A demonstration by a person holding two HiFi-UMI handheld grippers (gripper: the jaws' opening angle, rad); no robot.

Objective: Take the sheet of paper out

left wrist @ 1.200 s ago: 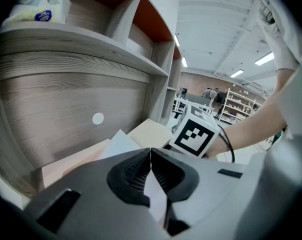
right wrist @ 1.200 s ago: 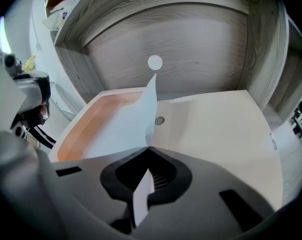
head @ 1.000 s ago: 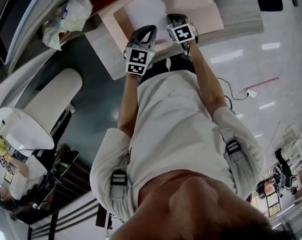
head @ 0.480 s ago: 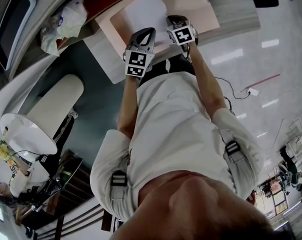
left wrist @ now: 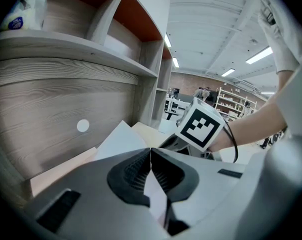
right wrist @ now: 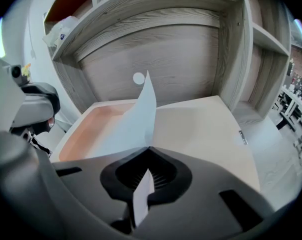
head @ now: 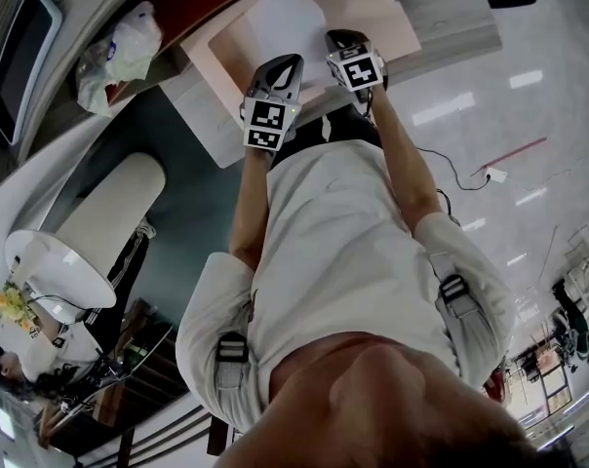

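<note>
Lab hall: shelving racks (left wrist: 234, 102), strip lights (left wrist: 261, 55)

**Right gripper draws back a touch**

The right gripper (head: 338, 37) has come slightly back toward the person, away from the far edge of the pink tray (head: 397, 8). It brings the pinched edge of the sheet of paper (head: 287, 18) with it. Its marker cube (head: 359, 69) now sits a little lower and more turned. The head view has swung too: the plastic bag (head: 119, 47) on the shelf has slid down and left.
</note>
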